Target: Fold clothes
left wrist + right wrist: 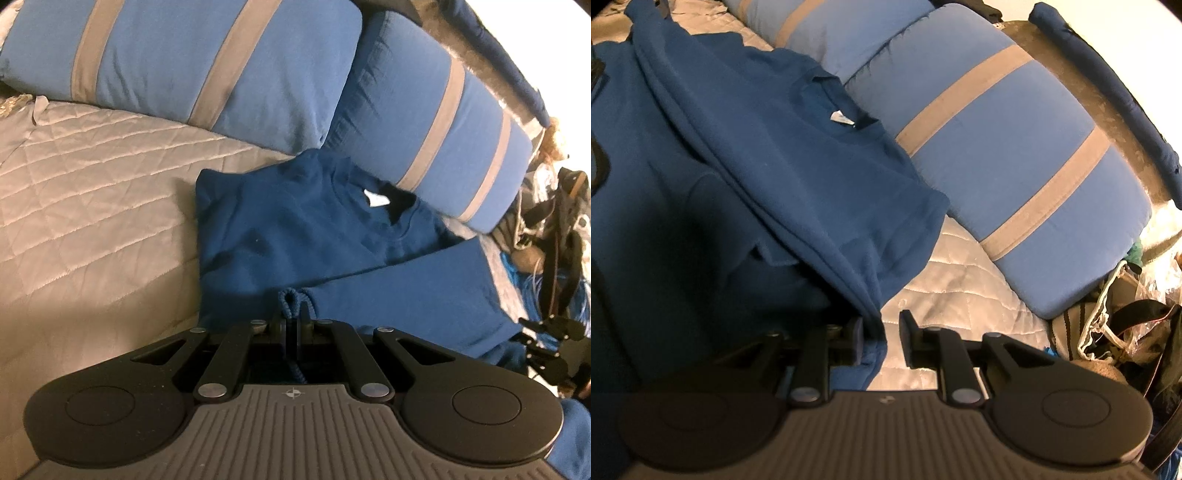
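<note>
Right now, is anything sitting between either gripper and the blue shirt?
Nothing visible. The left gripper is already shut on a bunched fold of the blue shirt, and the open right gripper has shirt fabric hanging between its jaws.

Sweatshirt (295, 229): dark blue, white neck label, partly folded, laid collar-up on a quilted bedspread against striped pillows. One ribbed edge is pinched and lifted; another hangs draped.

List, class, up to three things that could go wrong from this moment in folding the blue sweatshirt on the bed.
1. The left gripper pinches only a thin bunched hem of the blue sweatshirt; it may slip free.
2. The right gripper stands open with cloth beside one finger, so that side could sag and crease.
3. The striped pillow lies close; the collar may catch.
</note>
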A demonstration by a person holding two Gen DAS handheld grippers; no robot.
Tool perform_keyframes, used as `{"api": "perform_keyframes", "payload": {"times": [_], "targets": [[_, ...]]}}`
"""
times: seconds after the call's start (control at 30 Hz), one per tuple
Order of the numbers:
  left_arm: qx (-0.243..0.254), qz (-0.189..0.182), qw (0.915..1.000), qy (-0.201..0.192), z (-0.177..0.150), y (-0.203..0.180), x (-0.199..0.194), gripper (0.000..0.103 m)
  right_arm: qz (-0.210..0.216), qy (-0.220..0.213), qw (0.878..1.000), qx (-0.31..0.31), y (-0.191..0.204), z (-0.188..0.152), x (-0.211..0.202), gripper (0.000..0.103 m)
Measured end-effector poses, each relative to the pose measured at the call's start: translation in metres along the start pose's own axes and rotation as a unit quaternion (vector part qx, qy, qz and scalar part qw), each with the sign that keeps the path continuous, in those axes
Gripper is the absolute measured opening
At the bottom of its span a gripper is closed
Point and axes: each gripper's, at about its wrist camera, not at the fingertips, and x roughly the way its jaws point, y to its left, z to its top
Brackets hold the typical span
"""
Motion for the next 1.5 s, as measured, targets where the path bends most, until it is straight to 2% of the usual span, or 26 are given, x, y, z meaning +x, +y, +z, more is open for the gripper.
{"api": "perform_keyframes", "payload": {"times": [0.17,0.53,0.67,0.8,0.93,1.1,1.17,1.2,1.27,1.33,1.5], "targets": [[0.004,0.016,0.9997,0.019,-0.008,0.0,0.008,0.005,0.001,0.007,1.0,-0.012,0.003,-0.005,0.004,0.036],[0.023,0.033,0.9988,0.029,-0.016,-0.004,0.012,0.005,0.002,0.017,1.0,0.019,-0.004,-0.007,0.01,0.039],[0.035,0.043,0.9981,0.026,-0.02,-0.006,0.014,0.008,-0.004,0.016,1.0,0.023,-0.006,-0.007,0.01,0.052],[0.038,0.044,0.9981,0.019,-0.021,-0.006,0.009,0.011,0.004,0.016,0.999,0.032,-0.011,-0.009,0.004,0.072],[0.049,0.046,0.9975,0.017,-0.024,-0.008,0.004,0.024,0.021,0.021,0.999,0.034,-0.02,-0.013,-0.005,0.078],[0.072,0.055,0.9958,0.013,-0.028,-0.015,-0.003,0.033,0.049,0.015,0.994,0.092,-0.039,-0.013,-0.02,0.084],[0.079,0.06,0.995,0.009,-0.029,-0.019,-0.009,0.039,0.052,0.012,0.993,0.106,-0.044,-0.012,-0.026,0.086],[0.081,0.062,0.9948,0.006,-0.029,-0.02,-0.014,0.046,0.051,0.011,0.993,0.11,-0.046,-0.012,-0.029,0.087],[0.084,0.068,0.9941,-0.006,-0.027,-0.022,-0.026,0.055,0.047,0.009,0.992,0.116,-0.05,-0.011,-0.035,0.09],[0.087,0.068,0.9935,-0.026,-0.024,-0.024,-0.041,0.067,0.04,0.004,0.991,0.128,-0.058,-0.01,-0.044,0.094],[0.103,0.075,0.9892,-0.074,-0.009,-0.033,-0.083,0.074,0.022,-0.024,0.987,0.157,-0.083,-0.005,-0.072,0.1]]}}
